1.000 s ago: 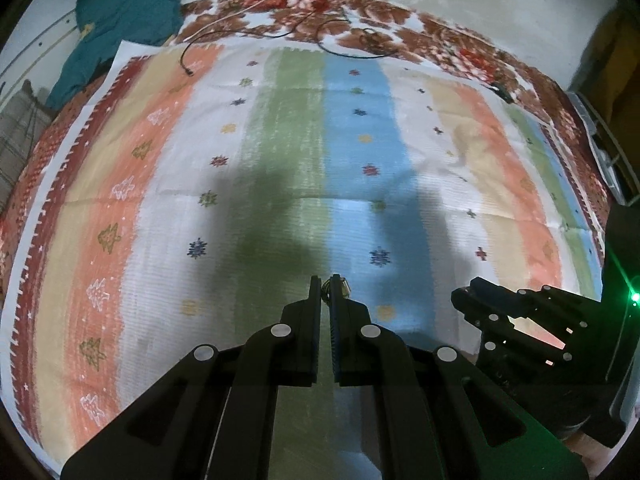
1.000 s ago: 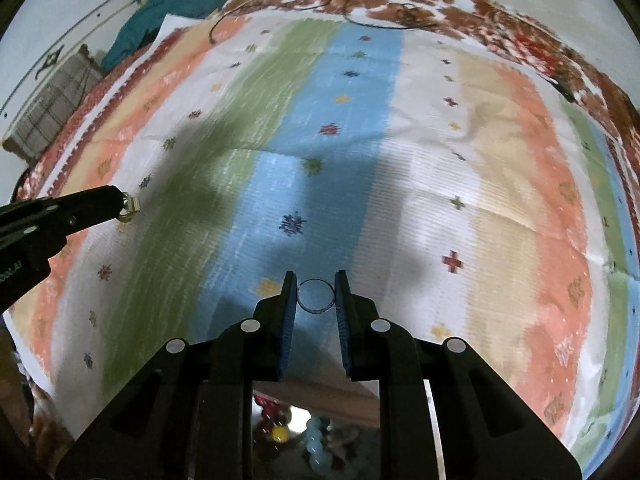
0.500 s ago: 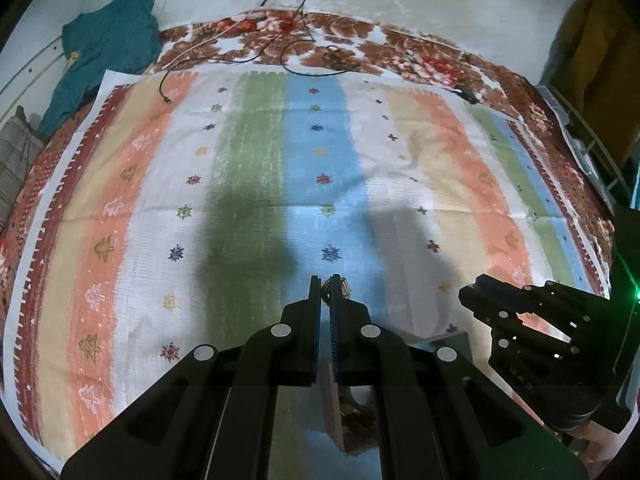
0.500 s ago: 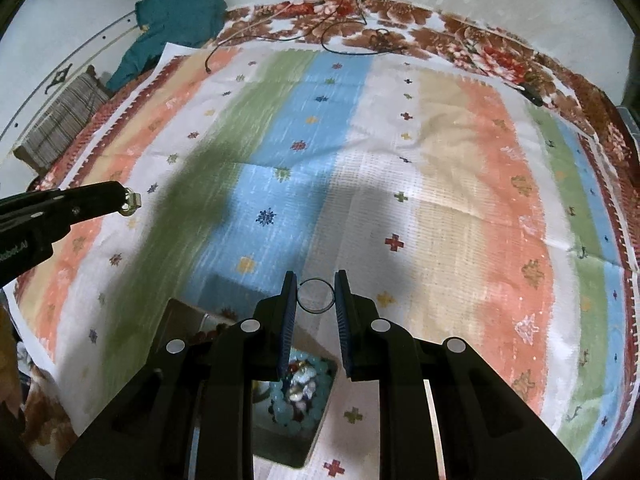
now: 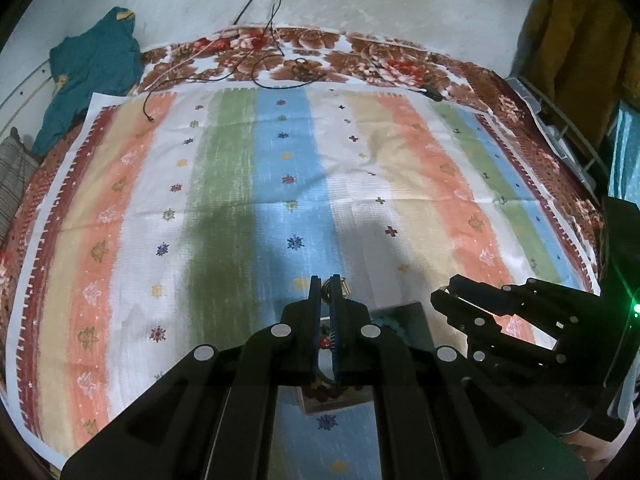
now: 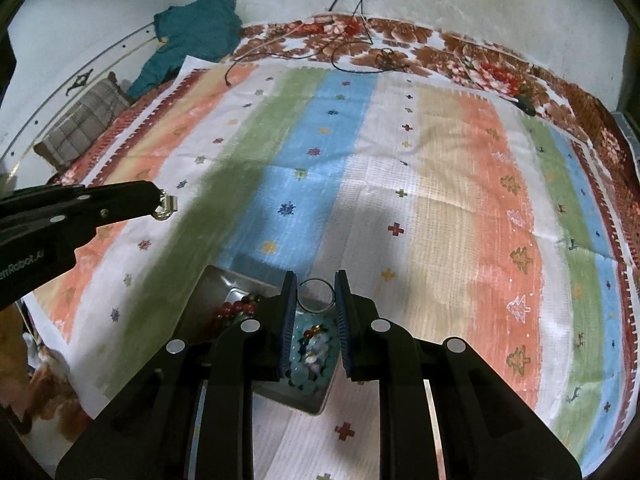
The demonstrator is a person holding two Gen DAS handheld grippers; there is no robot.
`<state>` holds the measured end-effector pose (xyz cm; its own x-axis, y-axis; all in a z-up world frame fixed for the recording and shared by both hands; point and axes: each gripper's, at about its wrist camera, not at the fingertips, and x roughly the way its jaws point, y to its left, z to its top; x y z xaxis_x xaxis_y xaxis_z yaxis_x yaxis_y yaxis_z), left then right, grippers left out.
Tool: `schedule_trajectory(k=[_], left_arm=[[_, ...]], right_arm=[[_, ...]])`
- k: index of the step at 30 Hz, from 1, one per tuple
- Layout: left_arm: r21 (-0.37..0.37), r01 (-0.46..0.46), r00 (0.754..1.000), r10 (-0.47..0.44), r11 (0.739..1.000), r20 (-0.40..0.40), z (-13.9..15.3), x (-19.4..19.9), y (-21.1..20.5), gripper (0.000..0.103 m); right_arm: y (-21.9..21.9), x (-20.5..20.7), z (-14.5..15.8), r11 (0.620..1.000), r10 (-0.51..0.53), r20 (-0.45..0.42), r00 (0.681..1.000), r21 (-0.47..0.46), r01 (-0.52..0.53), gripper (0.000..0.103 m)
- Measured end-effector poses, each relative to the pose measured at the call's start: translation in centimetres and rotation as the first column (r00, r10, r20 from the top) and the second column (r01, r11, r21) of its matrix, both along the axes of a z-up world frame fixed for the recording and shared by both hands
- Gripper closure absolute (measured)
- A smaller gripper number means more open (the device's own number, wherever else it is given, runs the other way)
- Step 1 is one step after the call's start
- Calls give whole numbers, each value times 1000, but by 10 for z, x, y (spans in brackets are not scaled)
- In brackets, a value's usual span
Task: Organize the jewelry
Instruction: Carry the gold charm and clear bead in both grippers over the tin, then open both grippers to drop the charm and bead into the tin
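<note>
Carry step: right gripper [image 6: 316,294] clamps thin ring [image 6: 316,295] above open jewelry box [image 6: 224,292] on bed; left gripper [image 5: 326,292] pinches small metal clasp [image 6: 167,208]. Next: lower, release into compartment.

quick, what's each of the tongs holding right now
Left tongs: shut on small silver metal clasp.
Right tongs: shut on thin round wire ring.

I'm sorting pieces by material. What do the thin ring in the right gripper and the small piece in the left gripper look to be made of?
The ring looks like thin polished metal wire, dark and glinting. The small piece seems shiny silver-toned metal with bright highlights; whether either is plated cannot be told.
</note>
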<state>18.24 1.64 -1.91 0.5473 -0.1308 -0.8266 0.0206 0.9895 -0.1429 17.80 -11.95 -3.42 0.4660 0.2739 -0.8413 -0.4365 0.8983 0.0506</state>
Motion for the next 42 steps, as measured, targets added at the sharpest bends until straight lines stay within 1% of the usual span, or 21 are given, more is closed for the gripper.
schedule_trajectory(k=[11, 14, 17, 19, 20, 21, 22, 24, 26, 28, 30, 33, 34, 35, 37, 40, 42], left_arm=[[-21, -4, 1000, 4, 1000, 19, 7, -27, -3, 99], [-25, 4, 1000, -3, 1000, 16, 5, -30, -6, 99], [-8, 8, 1000, -8, 1000, 9, 4, -29, -9, 99], [-16, 7, 1000, -7, 1000, 0, 3, -28, -10, 99], [-20, 4, 1000, -4, 1000, -2, 2, -27, -9, 96], [-28, -2, 1000, 1, 1000, -10, 1, -26, -8, 91], [-34, -3, 1000, 3, 999, -14, 0, -26, -7, 89], [-48, -13, 1000, 13, 999, -14, -1, -26, -4, 80], [-44, -21, 1000, 20, 999, -12, -1, -27, -2, 79], [-43, -27, 1000, 26, 999, -8, 1, -29, 0, 76], [-49, -29, 1000, 28, 998, -3, 3, -34, 2, 72], [-50, -19, 1000, 19, 999, 2, 3, -44, 4, 66], [-50, -16, 1000, 16, 999, 0, 3, -46, 5, 65], [-49, -15, 1000, 15, 999, -3, 3, -49, 6, 65], [-42, -12, 1000, 12, 999, -6, 2, -56, 7, 62], [-32, 0, 1000, 0, 999, 2, 3, -68, 7, 53], [-20, 8, 1000, -8, 1000, 7, 3, -75, 5, 44]], right_arm=[[3, -24, 6, 999, 44, -2, 999, 27, -44, 83], [1, -26, 5, 999, 39, -7, 999, 36, -38, 83], [-1, -25, 2, 998, 34, -27, 999, 48, -33, 83], [-4, -23, -1, 999, 26, -39, 999, 47, -24, 82], [-5, -23, -2, 999, 21, -43, 999, 47, -19, 74], [-8, -23, -3, 999, 14, -45, 999, 47, -12, 66], [-9, -23, -4, 999, 10, -46, 999, 46, -8, 64], [-12, -22, -4, 999, 2, -46, 999, 44, 0, 62], [-16, -21, -3, 999, -7, -46, 999, 46, 9, 60], [-18, -22, -3, 999, -11, -47, 999, 47, 13, 59], [-20, -24, -3, 999, -12, -43, 999, 43, 14, 57], [-23, -33, 1, 999, -10, -17, 1000, 36, 11, 52], [-25, -37, 4, 999, -21, 3, 1000, 31, 21, 51], [-27, -39, 7, 999, -28, 15, 1000, 33, 27, 49], [-32, -44, 12, 998, -30, 26, 999, 53, 28, 45], [-36, -55, 16, 998, -24, 46, 999, 56, 22, 42], [-38, -62, 16, 999, -21, 53, 998, 49, 18, 37]])
